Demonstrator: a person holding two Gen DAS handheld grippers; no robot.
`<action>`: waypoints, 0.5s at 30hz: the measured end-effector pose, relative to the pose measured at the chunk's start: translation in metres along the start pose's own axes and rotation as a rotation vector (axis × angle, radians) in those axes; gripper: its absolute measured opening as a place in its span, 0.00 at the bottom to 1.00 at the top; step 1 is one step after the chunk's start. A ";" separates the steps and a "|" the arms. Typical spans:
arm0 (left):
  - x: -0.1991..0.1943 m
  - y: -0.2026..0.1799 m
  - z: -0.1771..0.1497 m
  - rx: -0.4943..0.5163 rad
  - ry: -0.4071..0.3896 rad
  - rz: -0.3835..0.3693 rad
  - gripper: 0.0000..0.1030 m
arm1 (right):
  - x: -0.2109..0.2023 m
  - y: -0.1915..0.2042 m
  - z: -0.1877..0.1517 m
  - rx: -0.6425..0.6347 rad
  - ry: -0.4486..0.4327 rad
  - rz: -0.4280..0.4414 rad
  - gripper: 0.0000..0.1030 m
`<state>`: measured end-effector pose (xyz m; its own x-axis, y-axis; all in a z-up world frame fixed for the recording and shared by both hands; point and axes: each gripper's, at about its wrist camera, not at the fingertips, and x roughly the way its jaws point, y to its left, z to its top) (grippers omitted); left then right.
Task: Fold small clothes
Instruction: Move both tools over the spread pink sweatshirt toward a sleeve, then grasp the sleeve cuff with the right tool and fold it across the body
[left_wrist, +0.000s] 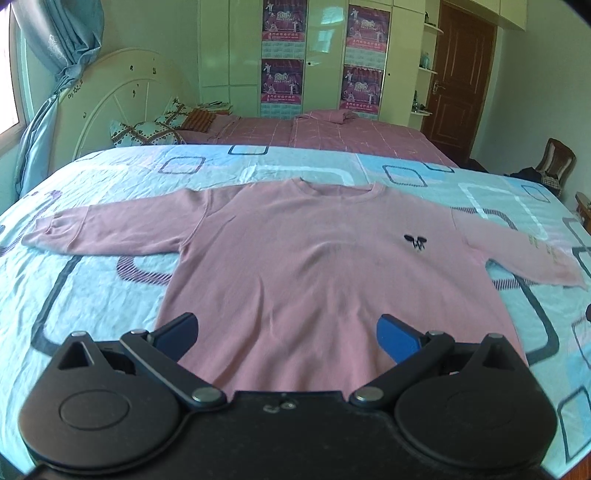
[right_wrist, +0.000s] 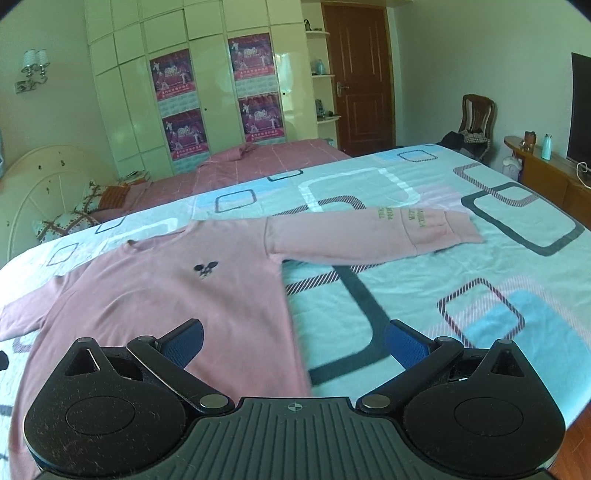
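Note:
A small pink long-sleeved sweatshirt (left_wrist: 295, 258) lies flat, front up, on the bed, both sleeves spread out sideways, a dark emblem on its chest. It also shows in the right wrist view (right_wrist: 166, 295), with its right sleeve (right_wrist: 373, 236) stretched across the bedspread. My left gripper (left_wrist: 288, 332) is open and empty, hovering above the shirt's lower hem. My right gripper (right_wrist: 293, 343) is open and empty, above the shirt's lower right edge, one finger over the cloth and one over the bedspread.
The bedspread (left_wrist: 110, 295) is light blue with rounded-square patterns. A second bed with a pink cover (left_wrist: 314, 133) stands behind. A wardrobe with posters (right_wrist: 184, 103), a brown door (right_wrist: 360, 81), a chair (right_wrist: 474, 122) and a wooden side table (right_wrist: 546, 170) stand beyond.

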<state>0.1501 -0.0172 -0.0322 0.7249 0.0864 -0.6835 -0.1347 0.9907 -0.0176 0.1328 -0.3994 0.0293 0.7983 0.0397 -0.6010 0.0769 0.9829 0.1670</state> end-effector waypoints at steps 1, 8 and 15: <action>0.006 -0.004 0.004 -0.001 -0.002 0.000 0.99 | 0.009 -0.006 0.005 0.004 0.002 -0.002 1.00; 0.054 -0.034 0.025 -0.008 0.001 0.005 0.99 | 0.072 -0.062 0.036 0.043 0.021 -0.050 1.00; 0.096 -0.056 0.036 0.025 0.027 0.017 0.99 | 0.135 -0.126 0.054 0.118 0.038 -0.132 0.99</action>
<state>0.2516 -0.0610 -0.0702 0.7038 0.1010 -0.7032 -0.1300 0.9914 0.0123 0.2634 -0.5278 -0.0304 0.7539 -0.0793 -0.6522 0.2507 0.9523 0.1740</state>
